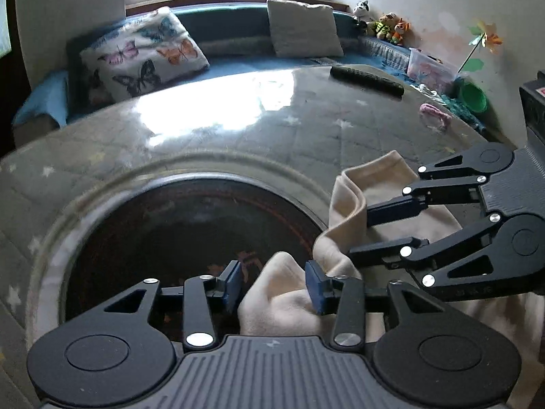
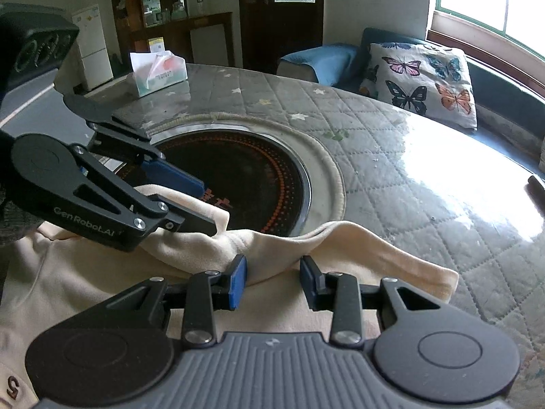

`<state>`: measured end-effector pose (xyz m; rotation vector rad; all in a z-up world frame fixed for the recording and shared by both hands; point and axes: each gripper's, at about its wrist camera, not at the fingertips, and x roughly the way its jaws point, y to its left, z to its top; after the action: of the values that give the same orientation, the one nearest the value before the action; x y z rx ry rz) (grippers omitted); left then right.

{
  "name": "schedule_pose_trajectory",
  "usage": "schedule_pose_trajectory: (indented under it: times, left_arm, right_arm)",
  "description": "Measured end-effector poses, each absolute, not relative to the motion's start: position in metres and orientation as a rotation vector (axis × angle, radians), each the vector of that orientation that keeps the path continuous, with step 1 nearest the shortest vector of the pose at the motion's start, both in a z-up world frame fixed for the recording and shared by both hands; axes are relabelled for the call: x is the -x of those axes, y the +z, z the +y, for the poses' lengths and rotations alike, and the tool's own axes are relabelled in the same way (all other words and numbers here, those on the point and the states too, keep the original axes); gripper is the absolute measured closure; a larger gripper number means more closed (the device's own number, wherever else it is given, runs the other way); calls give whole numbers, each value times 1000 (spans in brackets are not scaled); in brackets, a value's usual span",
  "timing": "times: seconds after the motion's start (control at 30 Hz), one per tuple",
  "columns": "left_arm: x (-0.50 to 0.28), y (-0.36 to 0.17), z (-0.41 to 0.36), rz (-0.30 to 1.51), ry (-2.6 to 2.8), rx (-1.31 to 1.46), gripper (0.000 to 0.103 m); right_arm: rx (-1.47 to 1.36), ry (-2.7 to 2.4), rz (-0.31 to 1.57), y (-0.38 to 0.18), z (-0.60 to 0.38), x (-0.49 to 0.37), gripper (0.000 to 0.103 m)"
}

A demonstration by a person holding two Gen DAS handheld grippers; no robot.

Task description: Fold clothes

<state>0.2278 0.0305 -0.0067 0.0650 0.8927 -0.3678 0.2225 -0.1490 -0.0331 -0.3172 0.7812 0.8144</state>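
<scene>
The cream garment [image 2: 102, 283] is lying on the near edge of the quilted surface [image 2: 391, 156], with a raised fold running left to right along its far edge and partly overhanging the dark round inset [image 2: 238, 184] in the middle of the surface. Its long axis is running across the right wrist view, tapering to a flat end [image 2: 425, 276] that is pointing right, toward the window side.

The left claw [image 1: 274, 284] is standing with its blue pads apart, a bunched hump of the cream cloth sitting between them and touching the right-hand pad. In the right wrist view the same claw [image 2: 201, 204] is reaching in from the left, its fingers straddling the fold's edge.

The right claw [image 2: 272, 281] is also standing apart, its pads on either side of the raised fold without pinching it.

A tissue pack [image 2: 158, 73] is sitting at the far side of the surface, and a butterfly cushion [image 2: 422, 81] is leaning on the sofa beyond
</scene>
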Motion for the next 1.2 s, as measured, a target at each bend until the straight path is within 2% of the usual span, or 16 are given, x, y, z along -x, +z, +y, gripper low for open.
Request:
schedule_pose_trajectory:
  times: [0.03,0.07,0.1,0.13,0.23,0.4,0.6,0.63,0.67,0.73,0.8,0.87,1.03,1.1,1.17,1.2]
  left_arm:
    - [-228,-7,32,898,-375,-55,65]
    - [-227,-8,32,898,-384,-47,83]
    - [-226,-7,33,895,-387,-40,90]
    - [-225,-6,35,887,-381,-34,92]
    - [-219,3,39,806,-312,-46,94]
    - [-220,15,63,668,-86,-52,96]
    - [-226,1,86,723,3,-19,90]
    - [-225,1,89,728,-3,-10,82]
    - [-223,1,89,729,-8,-6,60]
    - [-221,2,88,726,-11,-11,38]
    - [-224,2,83,721,-25,-36,32]
    - [-226,0,78,720,-24,-59,19]
    - [-231,-9,68,730,-26,-110,0]
    - [-231,-11,67,734,-32,-123,0]
    - [-233,-12,67,738,-27,-131,0]
    - [-234,-13,68,740,-17,-137,0]
  right_arm:
    - [316,814,780,-33,-149,-222,69]
    - [314,811,778,-32,-149,-222,68]
    - [313,809,777,-32,-149,-222,68]
    - [311,807,775,-31,-150,-222,68]
    - [279,788,752,-24,-155,-222,62]
    - [241,733,725,-10,-170,-227,62]
    - [205,620,772,-19,-191,-241,62]
    - [188,603,776,-19,-196,-242,62]
    - [174,586,778,-20,-202,-243,62]
    - [150,551,780,-20,-213,-245,63]
    - [133,515,786,-21,-222,-248,64]
    - [116,489,797,-23,-229,-252,65]
    - [97,481,811,-28,-234,-259,75]
    - [96,477,814,-31,-233,-261,77]
    - [97,470,813,-33,-233,-262,89]
    - [97,466,812,-34,-233,-262,90]
